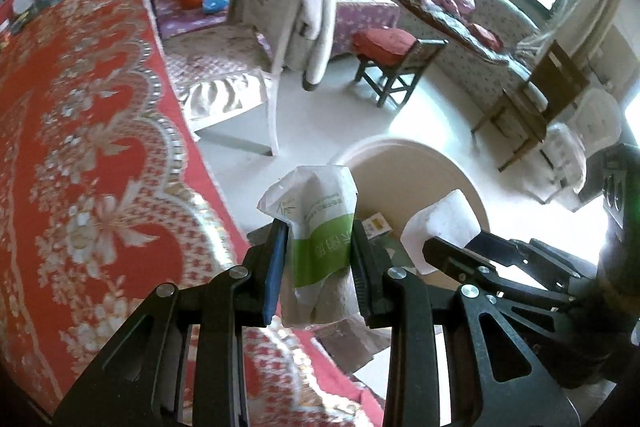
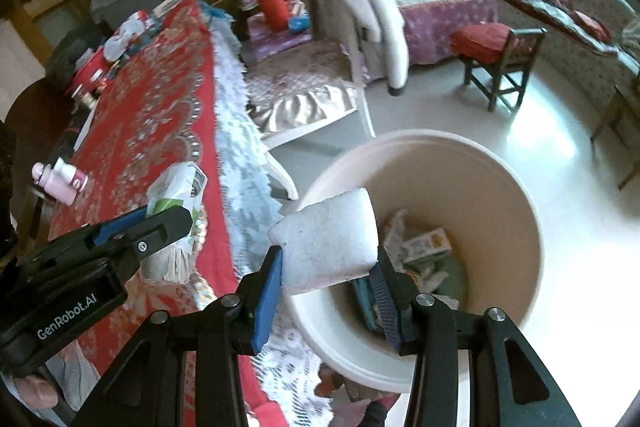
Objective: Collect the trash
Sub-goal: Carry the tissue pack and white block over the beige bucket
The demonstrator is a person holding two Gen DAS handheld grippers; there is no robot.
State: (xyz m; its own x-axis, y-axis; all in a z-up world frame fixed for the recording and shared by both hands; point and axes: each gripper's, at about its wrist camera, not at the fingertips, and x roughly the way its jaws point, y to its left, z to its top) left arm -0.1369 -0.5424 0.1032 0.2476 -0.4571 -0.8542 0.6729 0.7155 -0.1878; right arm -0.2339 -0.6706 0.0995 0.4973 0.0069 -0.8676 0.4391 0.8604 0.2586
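My left gripper (image 1: 320,247) is clamped on a crumpled white-and-green packet (image 1: 320,227), both pads pressed to its sides. The packet stands upright in the grip, above the edge of the worktop (image 1: 80,147), which carries a red patterned cloth. In the right wrist view the same packet (image 2: 176,195) shows over that cloth, near its white lace fringe.

My right gripper (image 2: 328,267) holds a white foam block (image 2: 328,239), pinched at its lower corners and tilted. The block hangs over the near rim of the cream bin (image 2: 500,163), which stands on the pale floor just beside the worktop. In the left wrist view the block (image 1: 440,223) sits in front of the bin (image 1: 400,155).

Inside the bin lie cartons and wrappers (image 2: 424,247), loosely piled.

A pink bottle (image 2: 60,183) lies on its side on the worktop, well apart from both grippers
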